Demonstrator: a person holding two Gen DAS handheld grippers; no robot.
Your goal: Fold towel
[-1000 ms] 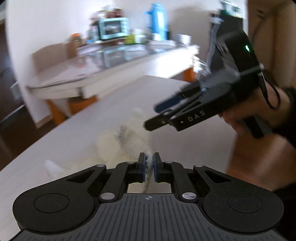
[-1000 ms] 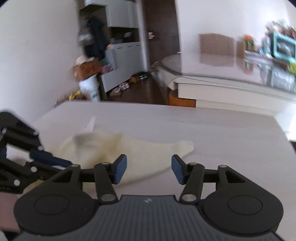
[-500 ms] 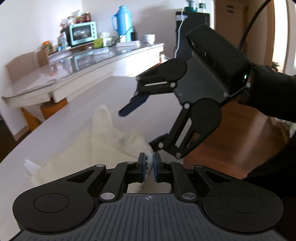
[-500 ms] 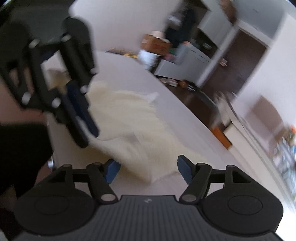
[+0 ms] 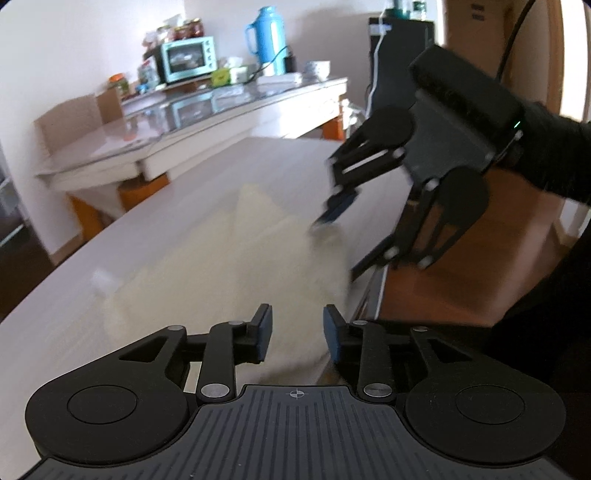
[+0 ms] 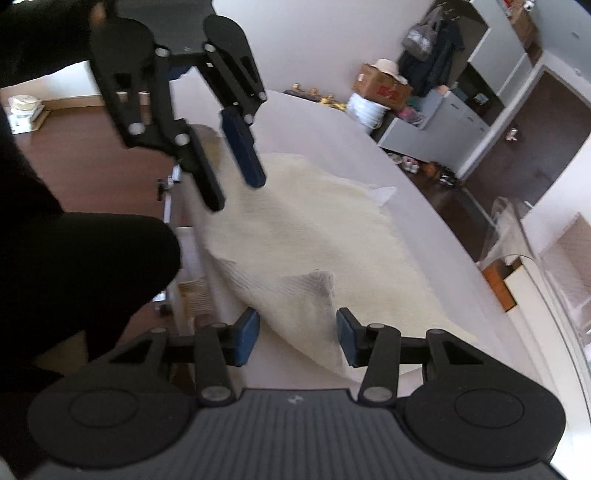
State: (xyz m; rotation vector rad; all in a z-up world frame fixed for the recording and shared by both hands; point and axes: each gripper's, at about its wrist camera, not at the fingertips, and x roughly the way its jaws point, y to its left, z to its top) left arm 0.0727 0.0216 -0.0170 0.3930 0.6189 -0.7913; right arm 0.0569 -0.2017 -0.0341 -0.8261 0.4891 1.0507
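Observation:
A cream towel (image 6: 314, 236) lies spread on the white table (image 6: 424, 192), one edge hanging over the near side; it looks blurred in the left wrist view (image 5: 229, 266). A raised corner of it (image 6: 314, 291) stands just ahead of my right gripper (image 6: 293, 341), which is open and empty. My left gripper (image 5: 297, 338) is open and empty over the towel's near edge. It also shows in the right wrist view (image 6: 231, 173), above the towel's far end. The right gripper shows in the left wrist view (image 5: 347, 240), open over the table edge.
A second table (image 5: 221, 118) behind carries a teal oven (image 5: 188, 59), a blue jug (image 5: 267, 35) and jars. Brown floor (image 6: 85, 147) lies beside the table. Boxes and a white bucket (image 6: 365, 107) stand by grey cabinets (image 6: 443, 118).
My left gripper has opened and let go of the towel corner it held. The towel now lies flatter on the table. My right gripper has swung around toward the towel's raised corner.

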